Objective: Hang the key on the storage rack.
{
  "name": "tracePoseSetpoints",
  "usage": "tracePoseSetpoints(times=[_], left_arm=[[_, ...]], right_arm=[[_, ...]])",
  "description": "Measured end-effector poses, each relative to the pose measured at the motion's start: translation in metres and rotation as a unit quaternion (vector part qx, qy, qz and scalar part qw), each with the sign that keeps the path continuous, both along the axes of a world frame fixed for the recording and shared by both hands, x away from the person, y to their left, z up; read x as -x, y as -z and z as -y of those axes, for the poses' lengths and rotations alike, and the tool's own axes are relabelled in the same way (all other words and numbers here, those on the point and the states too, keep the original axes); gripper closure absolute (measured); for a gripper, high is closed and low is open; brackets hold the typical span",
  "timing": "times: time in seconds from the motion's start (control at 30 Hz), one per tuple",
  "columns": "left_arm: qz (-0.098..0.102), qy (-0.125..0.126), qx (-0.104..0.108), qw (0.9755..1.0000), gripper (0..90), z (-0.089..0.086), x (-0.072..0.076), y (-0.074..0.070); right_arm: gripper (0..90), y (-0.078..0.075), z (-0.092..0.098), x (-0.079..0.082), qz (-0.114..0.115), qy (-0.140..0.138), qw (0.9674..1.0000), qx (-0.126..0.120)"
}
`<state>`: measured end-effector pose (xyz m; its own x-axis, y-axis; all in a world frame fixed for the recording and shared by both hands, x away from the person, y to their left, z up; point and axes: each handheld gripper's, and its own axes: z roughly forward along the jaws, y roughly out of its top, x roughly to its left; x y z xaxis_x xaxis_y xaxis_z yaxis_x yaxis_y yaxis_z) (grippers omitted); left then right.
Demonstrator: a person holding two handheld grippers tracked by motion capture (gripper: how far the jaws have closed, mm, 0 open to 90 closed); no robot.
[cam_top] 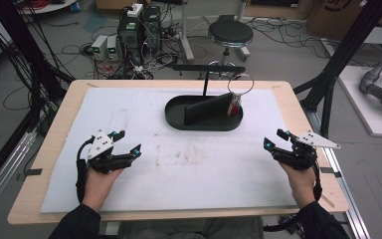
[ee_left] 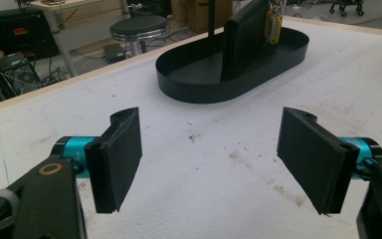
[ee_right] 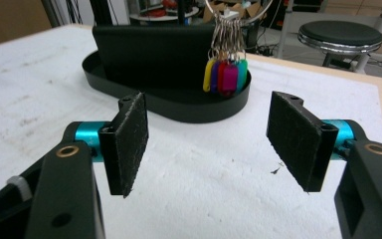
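Observation:
A black oval tray (cam_top: 179,118) (ee_left: 199,89) (ee_right: 179,107) stands at the back middle of the white mat, with a black stand rising from it. From the stand hangs a large metal ring (cam_top: 240,84) carrying several coloured key tags (cam_top: 234,106) (ee_right: 225,74) (ee_left: 272,26) over the tray's right end. My left gripper (cam_top: 128,141) (ee_left: 211,159) rests low at the mat's left, open, nothing between its pads. At the mat's right my right gripper (cam_top: 275,138) (ee_right: 209,144) is open too, pointed toward the tray and tags, with bare mat between its pads.
The white mat (cam_top: 189,164) covers a wooden table (cam_top: 45,149). Beyond the table's far edge stand a round black stool (cam_top: 230,34) and electronics with tangled cables (cam_top: 129,40). Black frame posts (cam_top: 343,55) rise at the right.

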<state>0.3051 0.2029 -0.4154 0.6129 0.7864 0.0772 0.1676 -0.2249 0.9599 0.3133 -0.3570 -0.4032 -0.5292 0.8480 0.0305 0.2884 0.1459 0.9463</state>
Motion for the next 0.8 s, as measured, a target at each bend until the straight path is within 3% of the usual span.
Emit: tracePoseSetpoints(times=[0.47, 0.8], left_arm=[[-0.011, 0.001, -0.009, 0.9999, 25.7, -0.0038, -0.0015, 0.0044], [-0.018, 0.0, -0.01, 0.9998, 25.7, -0.005, -0.0056, 0.0063]], right_arm=[[30.9, 0.0093, 0.004, -0.0049, -0.021, 0.012, 0.9996, 0.011], [30.5, 0.0112, 0.0047, -0.0058, -0.023, 0.011, 0.9995, 0.02]])
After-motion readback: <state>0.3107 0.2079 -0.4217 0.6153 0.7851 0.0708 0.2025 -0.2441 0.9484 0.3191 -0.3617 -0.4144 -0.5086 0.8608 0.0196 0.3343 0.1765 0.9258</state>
